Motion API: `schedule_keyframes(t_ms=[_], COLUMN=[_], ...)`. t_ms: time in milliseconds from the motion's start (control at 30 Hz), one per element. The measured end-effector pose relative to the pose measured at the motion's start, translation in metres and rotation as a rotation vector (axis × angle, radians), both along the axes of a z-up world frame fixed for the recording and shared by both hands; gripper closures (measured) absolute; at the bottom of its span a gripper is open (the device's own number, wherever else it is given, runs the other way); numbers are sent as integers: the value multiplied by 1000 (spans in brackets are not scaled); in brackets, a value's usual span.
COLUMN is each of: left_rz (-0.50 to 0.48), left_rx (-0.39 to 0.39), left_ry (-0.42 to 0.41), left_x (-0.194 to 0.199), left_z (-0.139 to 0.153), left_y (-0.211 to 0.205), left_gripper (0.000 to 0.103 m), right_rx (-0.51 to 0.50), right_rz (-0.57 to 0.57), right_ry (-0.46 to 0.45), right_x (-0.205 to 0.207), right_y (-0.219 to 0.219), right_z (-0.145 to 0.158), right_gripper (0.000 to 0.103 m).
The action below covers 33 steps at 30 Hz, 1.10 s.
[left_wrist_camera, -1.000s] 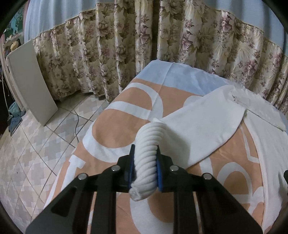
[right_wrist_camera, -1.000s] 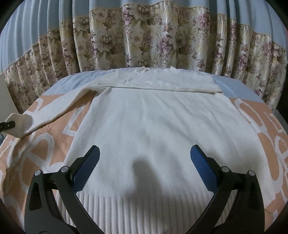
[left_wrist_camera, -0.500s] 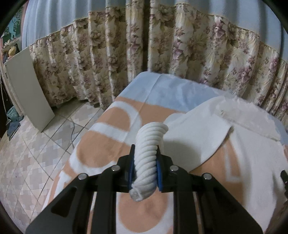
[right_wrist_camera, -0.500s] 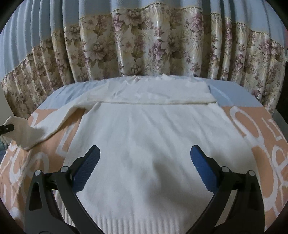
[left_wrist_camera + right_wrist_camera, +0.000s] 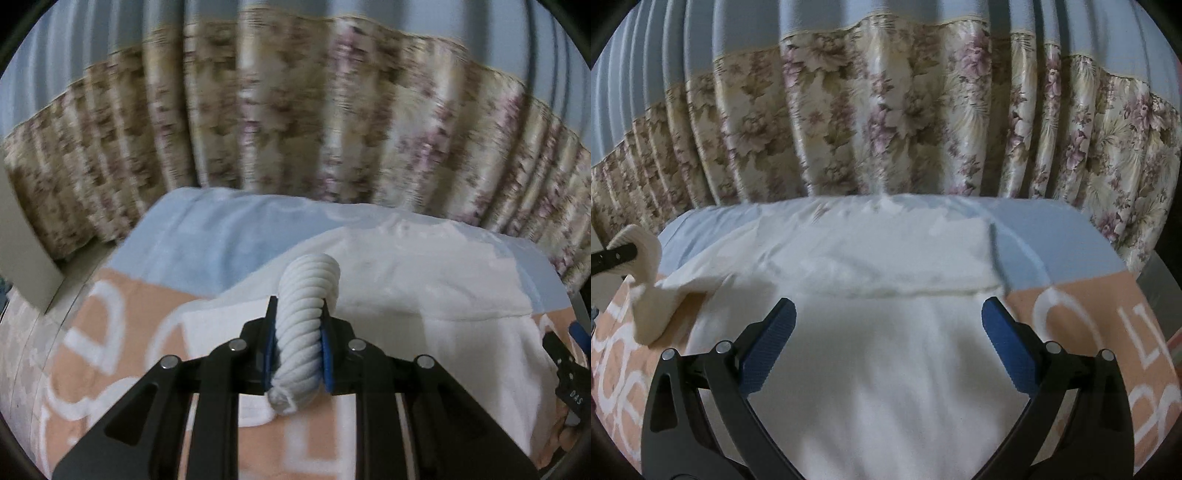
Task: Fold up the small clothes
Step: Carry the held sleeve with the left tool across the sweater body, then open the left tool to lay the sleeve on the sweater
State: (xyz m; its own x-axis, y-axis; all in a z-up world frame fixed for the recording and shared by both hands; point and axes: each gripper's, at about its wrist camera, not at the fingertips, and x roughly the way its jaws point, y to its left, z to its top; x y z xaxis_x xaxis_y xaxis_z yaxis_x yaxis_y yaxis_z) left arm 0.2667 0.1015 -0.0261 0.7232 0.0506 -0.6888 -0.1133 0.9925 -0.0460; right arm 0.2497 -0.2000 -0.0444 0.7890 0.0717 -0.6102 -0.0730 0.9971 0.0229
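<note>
A white sweater (image 5: 886, 369) is lying flat on the bed (image 5: 1089, 295). The left gripper (image 5: 297, 354) is clamping its ribbed cuff (image 5: 303, 332), likely to fold the sleeve inward. The right gripper (image 5: 886, 350) is hovering wide open above.

You are in a home bedroom: a bed (image 5: 1071, 258) with a peach, white and blue patterned sheet (image 5: 122, 332) sits against long floral curtains (image 5: 886, 122) along its far edge.
</note>
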Motion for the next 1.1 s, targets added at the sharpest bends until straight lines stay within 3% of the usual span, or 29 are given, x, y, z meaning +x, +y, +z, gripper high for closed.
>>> schedule_keyframes(t_ms=[200,533,600,633,667,800,933,1033,1100], left_rz=[-119,-248,-270,-268,-260,-265,-200,-244,-298], left_rx=[8,-79,-96,-93,-79,-57,-50,-237,-297], left_ry=[24,83,81,70,38,-19,-53,-30,-21], left_x=[52,115,117,115,111,98,85,80,71], left_z=[-13,-55,-59,-58,-55,-44,-39,-44,-44], left_y=[-74,-175,-181,-181,-180,-168,-126,-103,-108], left_gripper=[84,82,62,29,10,8,8,8,8], right_rx=[-16,-46,-52,-51,-56,-55,23,4,10], right_rz=[-51,-110,-110,-105,-106,-94,-2,29,28], right_ry=[0,31,34,34,34,41,63,63,70], right_x=[38,85,90,93,95,103,110,113,116], right_y=[-49,-105,-109,-111,-111,-108,-93,-74,-65], right_z=[4,-7,-10,-11,-11,-14,-17,-18,-20], right_gripper=[3,3,3,3,3,3,3,3,3])
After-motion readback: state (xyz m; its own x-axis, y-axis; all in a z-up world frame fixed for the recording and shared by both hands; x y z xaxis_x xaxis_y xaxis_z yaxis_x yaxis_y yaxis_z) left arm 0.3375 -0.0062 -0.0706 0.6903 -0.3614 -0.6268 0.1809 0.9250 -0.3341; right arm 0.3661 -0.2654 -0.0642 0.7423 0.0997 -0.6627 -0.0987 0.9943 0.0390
